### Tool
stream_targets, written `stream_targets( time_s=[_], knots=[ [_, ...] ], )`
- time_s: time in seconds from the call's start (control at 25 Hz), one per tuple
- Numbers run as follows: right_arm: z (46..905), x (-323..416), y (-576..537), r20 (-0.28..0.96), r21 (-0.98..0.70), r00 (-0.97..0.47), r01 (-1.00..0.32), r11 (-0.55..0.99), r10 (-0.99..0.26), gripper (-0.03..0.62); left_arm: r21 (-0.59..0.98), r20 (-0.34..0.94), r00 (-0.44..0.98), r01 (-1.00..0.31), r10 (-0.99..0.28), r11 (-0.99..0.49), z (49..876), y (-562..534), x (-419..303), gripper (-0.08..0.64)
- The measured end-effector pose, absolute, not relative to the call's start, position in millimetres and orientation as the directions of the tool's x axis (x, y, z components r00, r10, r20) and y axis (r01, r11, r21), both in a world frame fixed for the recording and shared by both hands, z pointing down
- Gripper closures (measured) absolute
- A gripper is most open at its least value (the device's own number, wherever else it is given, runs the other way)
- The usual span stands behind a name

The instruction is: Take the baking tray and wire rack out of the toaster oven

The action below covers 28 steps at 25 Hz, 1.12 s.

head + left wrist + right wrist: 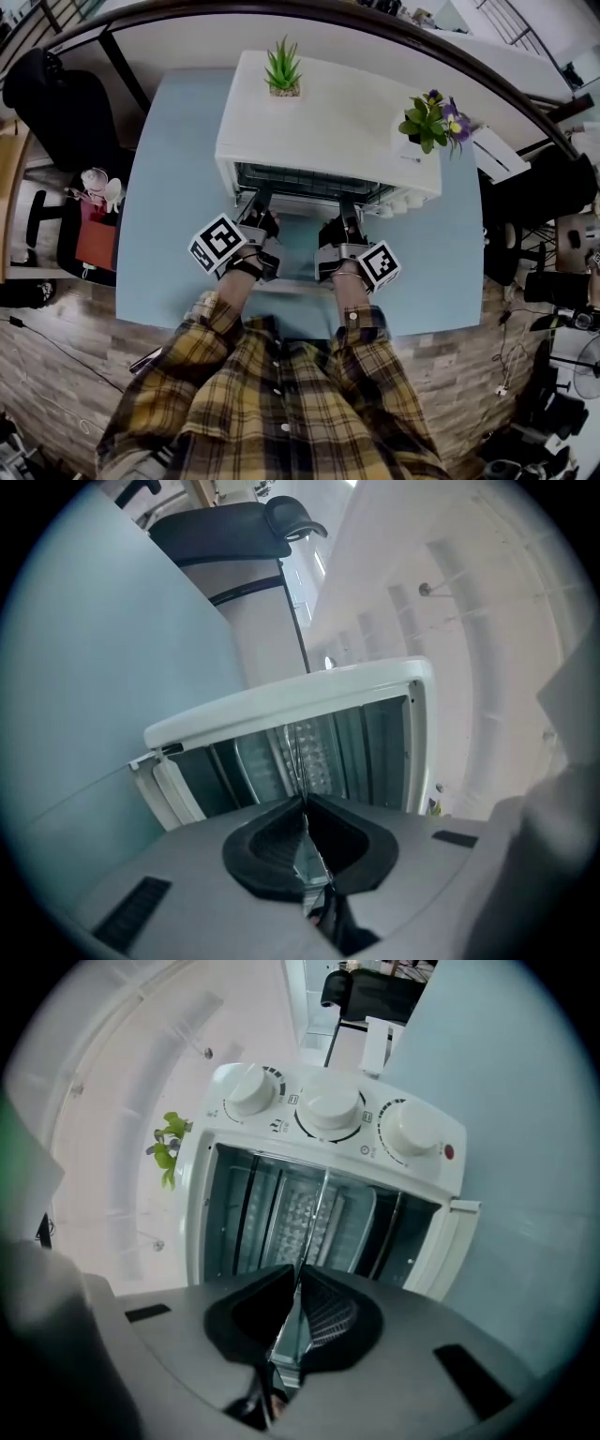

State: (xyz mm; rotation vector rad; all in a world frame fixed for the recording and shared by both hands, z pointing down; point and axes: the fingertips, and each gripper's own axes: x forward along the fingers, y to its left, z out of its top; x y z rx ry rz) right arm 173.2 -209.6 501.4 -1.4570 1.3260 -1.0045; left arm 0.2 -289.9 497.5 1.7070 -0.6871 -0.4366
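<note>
My left gripper (256, 204) and right gripper (347, 206) are both clamped tight on the tray's (286, 1335) thin near edge, at the oven's (328, 122) open mouth.

There is one table (159, 216), one toaster oven (328, 122), one baking tray (286, 1340), two plants (283, 67) (429, 120), three knobs (249, 1091) (328, 1108) (412, 1129) and two grippers (258, 201) (349, 206).

Toaster oven (328, 122): white box at 12 o'clock on the blue bench (159, 234). Its door (300, 246) is dropped open toward 6 o'clock, and three knobs (328, 1110) sit on its right side.
Wire rack (309, 183): level, front edge showing at the oven's mouth, pinched between the closed left tongs (305, 803) and right tongs (295, 1288).
Baking tray (314, 1213): dimpled metal, deep inside the cavity.
</note>
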Motion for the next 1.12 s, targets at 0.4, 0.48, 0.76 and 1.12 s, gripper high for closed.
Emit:
stream_targets(
  time_s=[0.4,0.48,0.76,1.12],
  knots=[
    [497.6,155.8,-170.3,0.031,-0.963,0.039,-0.268,-0.041,-0.999,0.563,0.959,0.078,0.744,-0.239,-0.663,-0.155,492.2,-246.9,-17.6,0.548],
    [495.3,153.7,-161.8,0.019,-0.966,0.039,-0.258,-0.028,-0.999,0.563,0.960,0.071,0.742,-0.233,-0.667,-0.156,489.4,-238.4,-20.1,0.549],
    [485.3,133.4,-119.4,0.013,-0.958,-0.034,-0.288,-0.003,-0.999,0.566,0.957,0.056,0.704,-0.240,-0.708,-0.164,480.1,-192.2,-40.4,0.551],
    [455.8,114.4,-58.3,-0.042,-0.905,-0.094,-0.418,0.077,-0.995,0.565,0.966,-0.036,0.669,-0.165,-0.743,-0.196,452.2,-122.9,-57.9,0.546]
  ],
)
